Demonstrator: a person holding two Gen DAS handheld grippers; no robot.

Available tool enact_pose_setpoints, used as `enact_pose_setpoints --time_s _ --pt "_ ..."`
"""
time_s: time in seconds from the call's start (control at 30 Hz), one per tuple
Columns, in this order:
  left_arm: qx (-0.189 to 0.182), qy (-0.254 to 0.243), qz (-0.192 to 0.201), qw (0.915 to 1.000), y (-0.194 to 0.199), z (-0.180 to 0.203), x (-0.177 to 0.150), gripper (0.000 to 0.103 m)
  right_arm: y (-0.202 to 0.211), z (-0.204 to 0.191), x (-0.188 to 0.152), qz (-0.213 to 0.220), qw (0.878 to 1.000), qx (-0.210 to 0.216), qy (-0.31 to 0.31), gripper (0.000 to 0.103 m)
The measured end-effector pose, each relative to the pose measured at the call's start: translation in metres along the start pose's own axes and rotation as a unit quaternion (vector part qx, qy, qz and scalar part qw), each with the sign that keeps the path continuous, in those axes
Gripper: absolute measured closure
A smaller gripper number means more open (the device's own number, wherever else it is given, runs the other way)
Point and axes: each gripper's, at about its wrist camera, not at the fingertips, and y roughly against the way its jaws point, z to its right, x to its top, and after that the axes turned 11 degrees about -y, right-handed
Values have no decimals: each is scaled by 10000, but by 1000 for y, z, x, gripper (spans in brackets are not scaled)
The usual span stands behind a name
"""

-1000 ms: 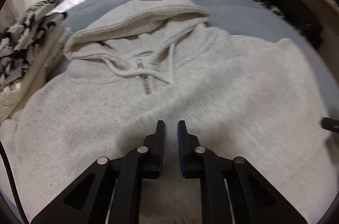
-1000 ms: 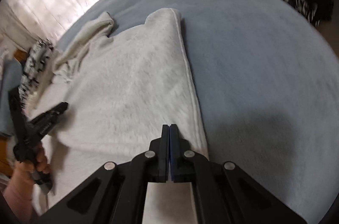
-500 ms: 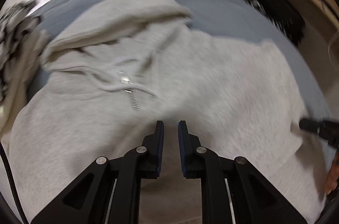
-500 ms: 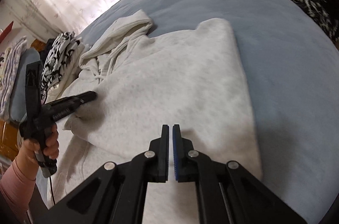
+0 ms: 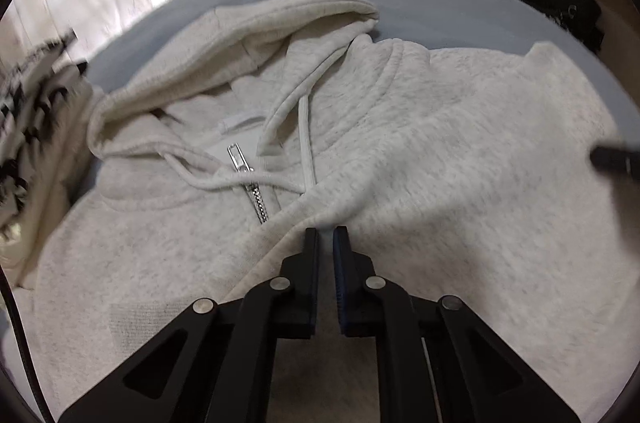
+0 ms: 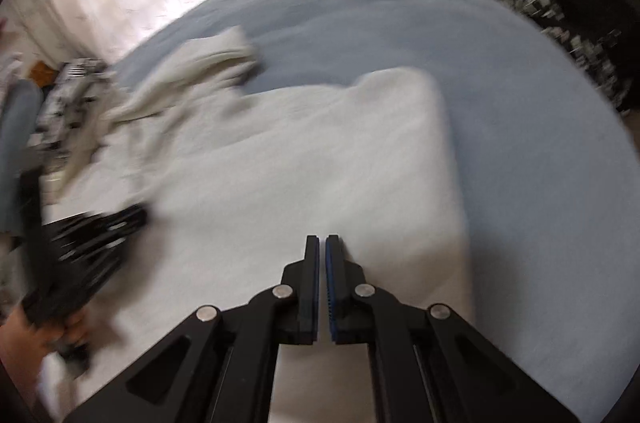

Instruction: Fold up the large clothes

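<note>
- The pale grey hoodie (image 5: pixel 420 151) lies spread front-up on the blue bed (image 6: pixel 400 23), hood toward the curtains.
- Left gripper (image 5: pixel 326 235): jaws narrow, pinching nothing, tips at a fabric fold.
- Right gripper (image 6: pixel 322 243): jaws nearly together, empty, over the hoodie.

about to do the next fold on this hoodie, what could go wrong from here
1. The drawstrings lie loose across the zipper, so they may get folded in crooked or snag.
2. The hood is still spread out past the collar, so it could bunch into a lump.
3. The left gripper is at the edge of the folded-over hoodie flap; a nudge could drag it askew.
</note>
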Motion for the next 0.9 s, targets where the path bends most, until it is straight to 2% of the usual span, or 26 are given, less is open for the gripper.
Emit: enact_pose_setpoints --time_s 0.07,0.17,0.37,0.4,0.47,0.5,0.53,0.7,0.9 --pt "119 -50 148 9998 2 5 -5 96 -8 14 4 122 9995 -281 54 103" --pt "161 -17 270 9995 5 6 -10 96 -3 38 6 26 9993 180 -338 103" --pt "215 -8 221 9995 13 8 -9 95 29 31 -11 -110 9987 223 -434 100" --pt "184 70 183 9996 18 9 -10 92 34 29 -15 -149 9985 284 -454 100" --pt "57 302 111 9995 29 5 -13 75 47 21 -27 -233 9978 410 -473 100" --pt "37 391 128 9991 38 4 -16 63 51 17 -31 -249 9977 420 -470 100" --pt "58 424 207 9989 49 5 -19 56 58 14 -37 -253 9976 449 -467 99" --pt "356 329 386 9981 96 14 -41 55 85 -2 -65 -236 9961 647 -552 91" --pt "375 610 377 9967 143 18 -80 55 109 -16 -96 -205 9950 764 -615 91"
